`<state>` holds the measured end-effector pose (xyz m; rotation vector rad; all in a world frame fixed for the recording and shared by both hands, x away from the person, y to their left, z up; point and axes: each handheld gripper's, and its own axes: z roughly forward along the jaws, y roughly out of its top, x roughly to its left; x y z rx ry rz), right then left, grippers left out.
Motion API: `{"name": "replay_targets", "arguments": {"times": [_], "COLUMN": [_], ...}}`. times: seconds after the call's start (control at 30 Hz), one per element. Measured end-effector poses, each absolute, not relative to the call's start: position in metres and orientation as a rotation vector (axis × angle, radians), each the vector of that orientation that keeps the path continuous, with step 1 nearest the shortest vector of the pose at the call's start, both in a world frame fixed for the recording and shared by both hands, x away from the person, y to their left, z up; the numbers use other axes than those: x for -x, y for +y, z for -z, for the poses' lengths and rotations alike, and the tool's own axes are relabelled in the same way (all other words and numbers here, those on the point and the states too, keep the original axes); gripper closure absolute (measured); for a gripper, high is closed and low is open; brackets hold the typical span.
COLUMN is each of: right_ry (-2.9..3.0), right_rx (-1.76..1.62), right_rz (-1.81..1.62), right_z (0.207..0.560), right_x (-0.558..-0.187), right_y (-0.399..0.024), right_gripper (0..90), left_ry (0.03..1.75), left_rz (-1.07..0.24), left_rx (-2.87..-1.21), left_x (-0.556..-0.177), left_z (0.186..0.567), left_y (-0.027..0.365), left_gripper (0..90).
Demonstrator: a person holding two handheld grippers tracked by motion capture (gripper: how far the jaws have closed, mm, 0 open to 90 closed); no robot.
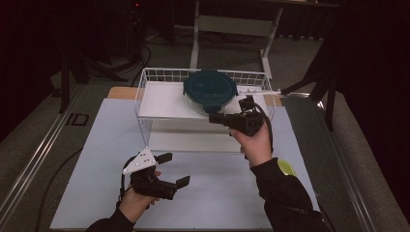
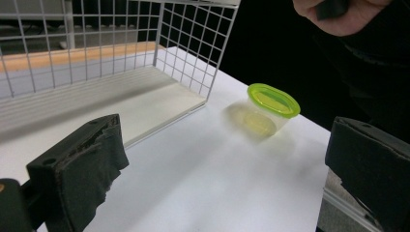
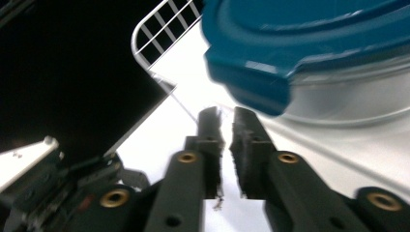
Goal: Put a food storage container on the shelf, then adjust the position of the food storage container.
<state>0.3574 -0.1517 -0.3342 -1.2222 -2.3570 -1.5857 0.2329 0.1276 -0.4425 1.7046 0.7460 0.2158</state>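
Currently left gripper (image 1: pixel 174 170) jaws wide over the tabletop (image 1: pixel 217 193); right gripper (image 1: pixel 215 118) pinched closed, empty, beside the teal-lidded container (image 1: pixel 210 89) on the wire shelf (image 1: pixel 159 99).

Black grippers (image 1: pixel 174 169) with brass screws (image 3: pixel 115 197), frayed dark pads (image 2: pixel 92 169), grey three-cornered plate (image 1: pixel 140 160), black sleeves (image 1: pixel 285 193)

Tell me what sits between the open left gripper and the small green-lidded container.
Nothing: in the left gripper view, only bare white table stretches from the left gripper to the green-lidded container; the wire rack stands off to the side.
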Motion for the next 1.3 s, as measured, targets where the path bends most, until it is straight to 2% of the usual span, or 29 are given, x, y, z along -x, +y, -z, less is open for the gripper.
{"name": "replay_targets", "arguments": {"times": [0.4,0.57,1.0,1.13,1.17,1.3], "right_ry": [-2.401,-2.441,-2.538,-2.539,-2.536,-2.529], "right_rx": [1.086,1.040,1.035,1.047,1.058,1.098], "right_rz": [1.704,1.763,1.738,1.731,1.734,1.743], "right_z": [0.356,0.369,0.384,0.389,0.392,0.397], "right_x": [-0.314,-0.303,-0.272,-0.267,-0.264,-0.260], "right_y": [-0.171,-0.183,-0.216,-0.226,-0.233,-0.243], "right_gripper": [17.7,17.0,11.0,15.3,20.6,27.2], "left_ry": [0.756,0.717,0.693,0.689,0.694,0.709], "left_rz": [-0.259,-0.298,-0.285,-0.294,-0.293,-0.295], "left_rx": [-1.737,-1.767,-1.751,-1.768,-1.763,-1.753], "left_x": [-0.221,-0.215,-0.213,-0.213,-0.213,-0.213], "left_z": [0.458,0.462,0.467,0.469,0.470,0.473], "left_y": [0.142,0.145,0.157,0.162,0.163,0.166], "left_gripper": [0.3,0.3,0.3,0.3,0.3,0.3]}}
